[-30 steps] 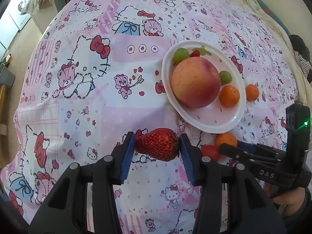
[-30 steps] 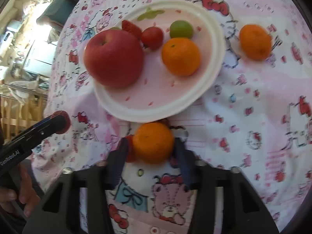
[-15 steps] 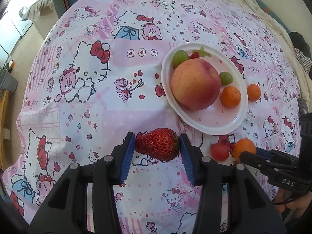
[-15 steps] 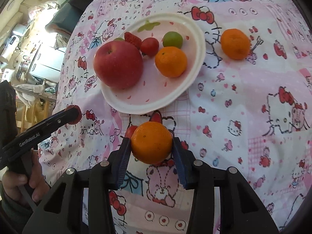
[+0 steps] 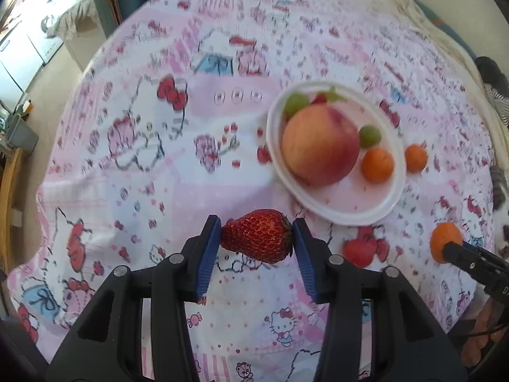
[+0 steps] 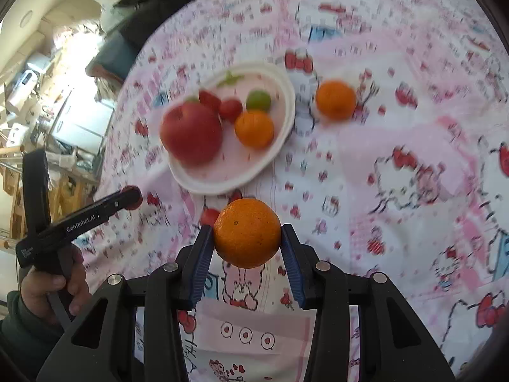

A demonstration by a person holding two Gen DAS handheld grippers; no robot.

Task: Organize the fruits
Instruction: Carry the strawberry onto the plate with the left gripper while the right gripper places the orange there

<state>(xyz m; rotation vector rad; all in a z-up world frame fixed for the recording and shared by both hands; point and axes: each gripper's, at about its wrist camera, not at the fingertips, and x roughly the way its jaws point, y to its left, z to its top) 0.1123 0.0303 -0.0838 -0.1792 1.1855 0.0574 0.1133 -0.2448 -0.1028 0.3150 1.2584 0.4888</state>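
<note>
Both grippers are loaded: my left gripper [image 5: 257, 238] pinches a strawberry [image 5: 257, 235], my right gripper [image 6: 246, 238] clamps an orange [image 6: 247, 233], each held above the cloth [image 5: 127, 191] short of the plate [image 5: 350, 216]. I see on the plate an apple [image 5: 319, 145], a second orange [image 5: 377, 165] and a lime [image 5: 370, 135]; a small red fruit [image 5: 358, 251] lies on the cloth near the plate's edge

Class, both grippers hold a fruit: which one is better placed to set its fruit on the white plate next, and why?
Probably left. The left gripper holds its red strawberry just short of the white plate rim. The right gripper, gripping a round orange mandarin, sits slightly farther back from it.
</note>
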